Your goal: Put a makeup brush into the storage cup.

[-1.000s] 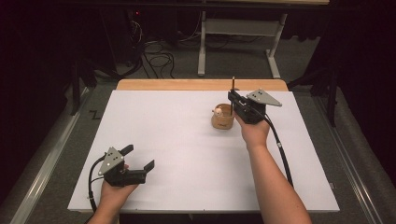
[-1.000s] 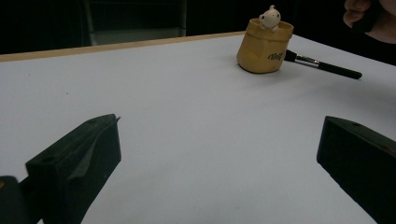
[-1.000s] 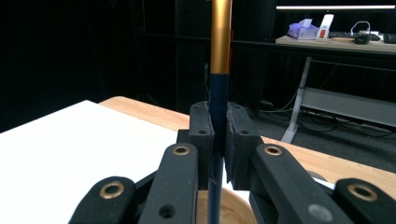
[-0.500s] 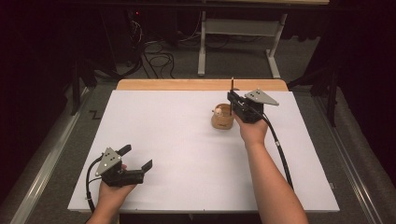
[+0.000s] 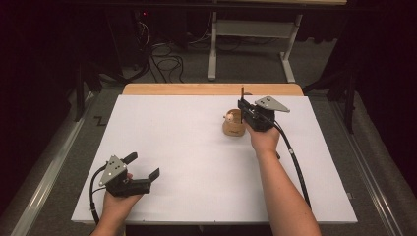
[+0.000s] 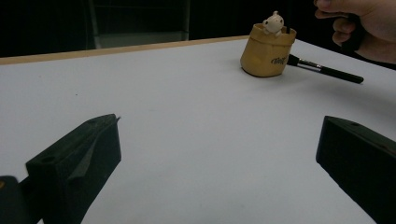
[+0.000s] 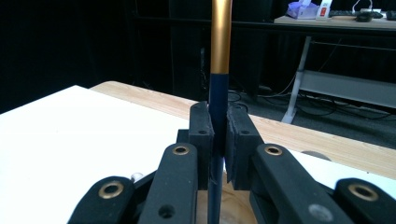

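Note:
A tan pouch-like cup (image 5: 232, 125) stands on the white table top (image 5: 187, 147), with a small white figure (image 6: 272, 21) peeking out of it. My right gripper (image 5: 243, 108) hovers just right of the cup's rim. It is shut on a slender upright handle (image 7: 220, 42), gold above and dark blue below, whose lower end points down at the cup. In the right gripper view both pads (image 7: 201, 126) press on that handle. My left gripper (image 5: 142, 166) rests near the table's front left, open with nothing between its jaws, far from the cup.
A black brush (image 6: 327, 71) lies flat on the table just right of the cup (image 6: 267, 51), under the person's right hand (image 6: 364, 28). A wooden strip (image 5: 211, 89) borders the table's far edge. Desk legs and cables stand on the floor beyond.

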The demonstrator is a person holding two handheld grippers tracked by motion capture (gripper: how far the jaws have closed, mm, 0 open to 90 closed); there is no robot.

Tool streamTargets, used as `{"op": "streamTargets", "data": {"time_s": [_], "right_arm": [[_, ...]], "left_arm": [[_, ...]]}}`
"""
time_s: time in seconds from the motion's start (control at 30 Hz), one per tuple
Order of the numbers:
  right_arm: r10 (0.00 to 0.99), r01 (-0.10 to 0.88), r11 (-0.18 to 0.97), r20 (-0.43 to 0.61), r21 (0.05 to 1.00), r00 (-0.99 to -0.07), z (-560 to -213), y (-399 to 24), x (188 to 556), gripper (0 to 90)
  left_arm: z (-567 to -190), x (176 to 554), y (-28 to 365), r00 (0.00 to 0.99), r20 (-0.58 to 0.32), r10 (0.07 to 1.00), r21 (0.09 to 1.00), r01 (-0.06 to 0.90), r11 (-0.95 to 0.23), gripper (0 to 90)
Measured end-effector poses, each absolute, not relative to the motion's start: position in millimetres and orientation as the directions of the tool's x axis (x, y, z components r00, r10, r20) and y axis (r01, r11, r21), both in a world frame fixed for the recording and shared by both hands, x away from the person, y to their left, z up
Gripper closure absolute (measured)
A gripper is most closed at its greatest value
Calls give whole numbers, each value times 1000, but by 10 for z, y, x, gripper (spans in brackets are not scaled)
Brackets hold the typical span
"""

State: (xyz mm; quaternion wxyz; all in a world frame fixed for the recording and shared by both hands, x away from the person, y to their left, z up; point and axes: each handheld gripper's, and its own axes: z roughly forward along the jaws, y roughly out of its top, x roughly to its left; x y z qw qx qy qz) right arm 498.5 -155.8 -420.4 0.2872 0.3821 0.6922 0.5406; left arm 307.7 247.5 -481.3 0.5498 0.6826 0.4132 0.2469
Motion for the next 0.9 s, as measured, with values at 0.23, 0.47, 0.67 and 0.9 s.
{"op": "streamTargets", "data": {"time_s": [0.23, 0.47, 0.67, 0.9], "right_arm": [[840, 227, 127, 17, 966, -542, -4225, -1572, 4972, 839], [841, 235, 122, 25, 964, -540, -4272, -1589, 4959, 838], [840, 250, 120, 35, 961, -541, -4316, -1583, 4963, 838], [843, 242, 114, 34, 964, -536, -4342, -1572, 4992, 837]], "left_arm": [[-4814, 3077, 2462, 538, -115, 835, 955, 292, -57, 9], [-4815, 3075, 2461, 539, -115, 834, 954, 293, -58, 10], [-4817, 3077, 2456, 541, -117, 833, 954, 294, -56, 10], [-4821, 3075, 2459, 539, -118, 834, 954, 295, -56, 9]]}}
